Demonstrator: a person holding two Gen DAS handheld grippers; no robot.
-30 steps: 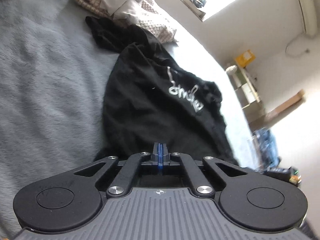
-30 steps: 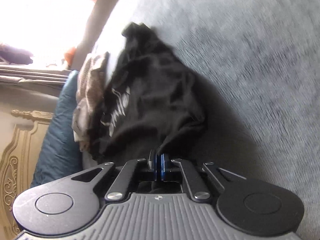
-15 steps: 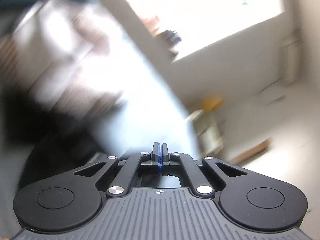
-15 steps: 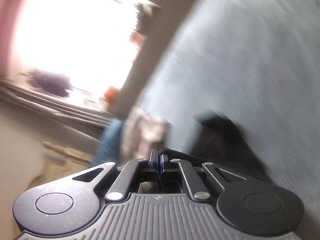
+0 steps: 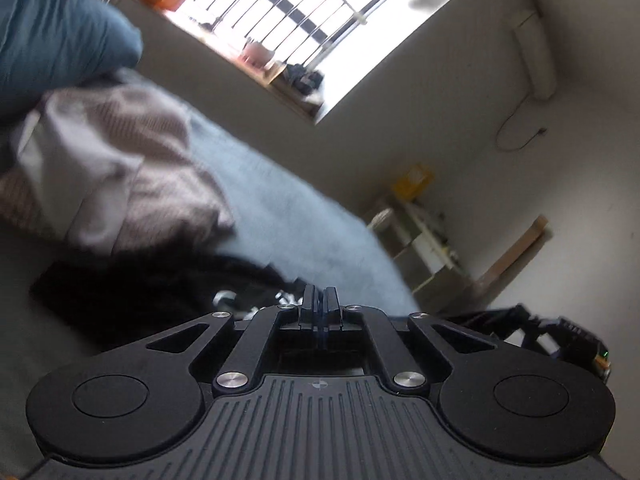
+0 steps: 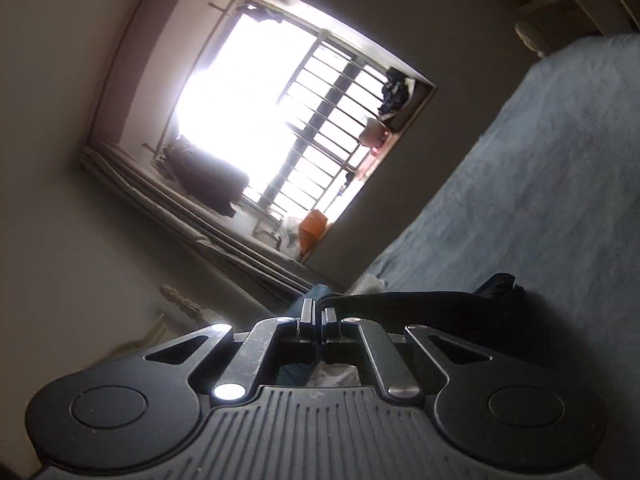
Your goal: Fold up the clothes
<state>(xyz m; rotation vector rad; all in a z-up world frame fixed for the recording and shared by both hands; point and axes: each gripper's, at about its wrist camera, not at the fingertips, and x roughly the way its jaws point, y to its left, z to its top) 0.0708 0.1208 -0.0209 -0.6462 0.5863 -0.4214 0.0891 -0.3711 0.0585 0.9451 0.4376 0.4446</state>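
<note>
Seemingly both tongs point(image 5: 320, 300) point(image 6: 319, 312) pinch black garment point(image 5: 140, 292).

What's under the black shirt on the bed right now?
Under the black shirt lies the grey bed cover, which shows on both sides of it. A beige garment lies just beyond it. Anything beneath the shirt itself is hidden.

Bright barred window point(image 6: 280, 140) above grey bed point(image 6: 540, 200), shelves point(image 5: 424, 240) by wall
</note>
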